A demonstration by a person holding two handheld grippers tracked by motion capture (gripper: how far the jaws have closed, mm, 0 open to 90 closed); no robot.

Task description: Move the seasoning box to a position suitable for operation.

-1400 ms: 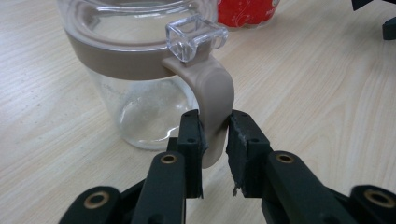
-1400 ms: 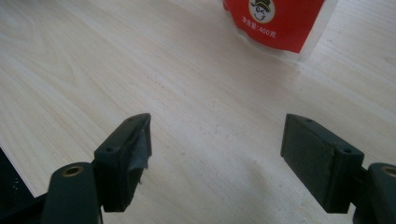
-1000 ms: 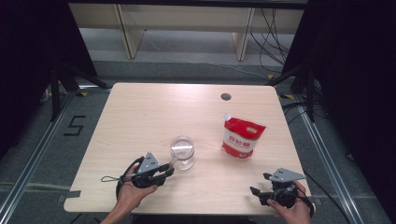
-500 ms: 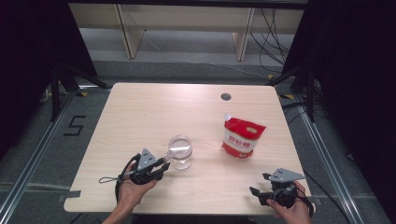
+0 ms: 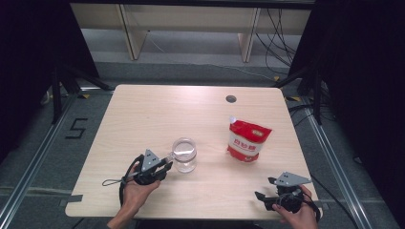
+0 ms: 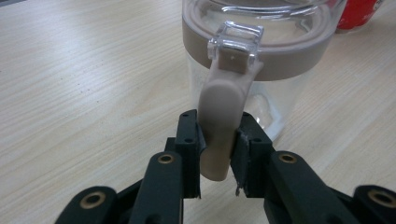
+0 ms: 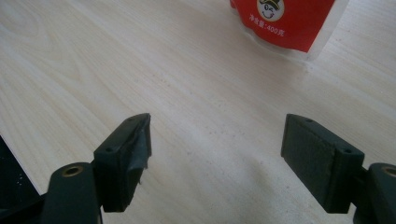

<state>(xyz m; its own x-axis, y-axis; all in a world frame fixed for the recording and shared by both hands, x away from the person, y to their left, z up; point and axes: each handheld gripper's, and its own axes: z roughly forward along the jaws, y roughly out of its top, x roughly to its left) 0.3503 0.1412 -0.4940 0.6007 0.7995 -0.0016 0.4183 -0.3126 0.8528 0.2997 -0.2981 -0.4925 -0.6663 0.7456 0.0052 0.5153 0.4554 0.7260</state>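
- On the near left part of the surface: clear jar, upright, with a beige lid ring and a clear clasp at its rim; a beige latch tab hangs down its side toward the person.
- Left gripper: held in the person's left hand just beside the jar on its near-left side; jaws clamped on the latch tab, one pad on each face, as seen in the left gripper view. Grey three-cornered plate on top; cable looping to the left.
- Right of the jar, apart from it: red and white pouch, standing slightly tilted, printed label facing the person. In the right gripper view its lower edge sits well ahead of the jaws.
- Near right corner of the surface: right gripper, held in the right hand; jaws wide apart, bare wood between them, touching nothing.
- Far side of the surface: round cable hole, behind the pouch.
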